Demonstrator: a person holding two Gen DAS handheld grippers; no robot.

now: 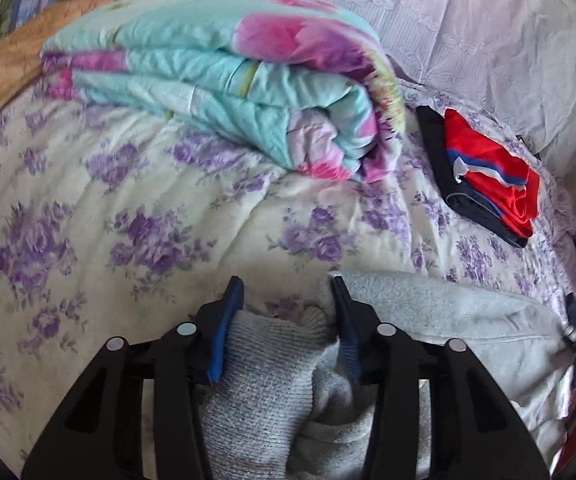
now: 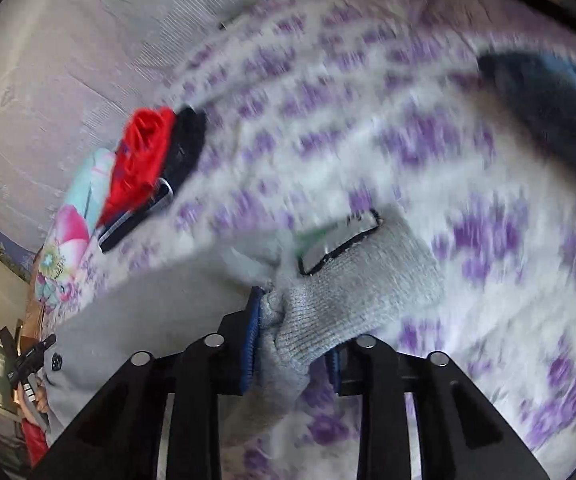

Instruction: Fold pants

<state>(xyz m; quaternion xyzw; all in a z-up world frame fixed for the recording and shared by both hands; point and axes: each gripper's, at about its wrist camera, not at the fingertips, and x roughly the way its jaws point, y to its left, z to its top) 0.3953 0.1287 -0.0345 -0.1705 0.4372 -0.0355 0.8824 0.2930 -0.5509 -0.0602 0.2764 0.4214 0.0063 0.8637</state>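
Light grey knit pants (image 1: 427, 312) lie across the near side of a bed, ribbed hem toward me. In the left wrist view my left gripper (image 1: 287, 292) is shut on a bunched ribbed end of the pants, with both blue pads (image 1: 224, 340) against the cloth. In the blurred right wrist view my right gripper (image 2: 293, 320) is shut on another ribbed edge of the pants (image 2: 351, 292), beside a sewn label (image 2: 339, 240). Cloth mostly hides its right pad; the left pad (image 2: 252, 340) presses the knit.
The bed has a white sheet with purple flowers (image 1: 88, 220). A folded turquoise and pink quilt (image 1: 248, 80) lies at the back. A stack of red and dark clothes (image 1: 487, 176) sits back right, also seen as clothes (image 2: 148, 160). Lilac lace fabric (image 1: 467, 32) rises behind.
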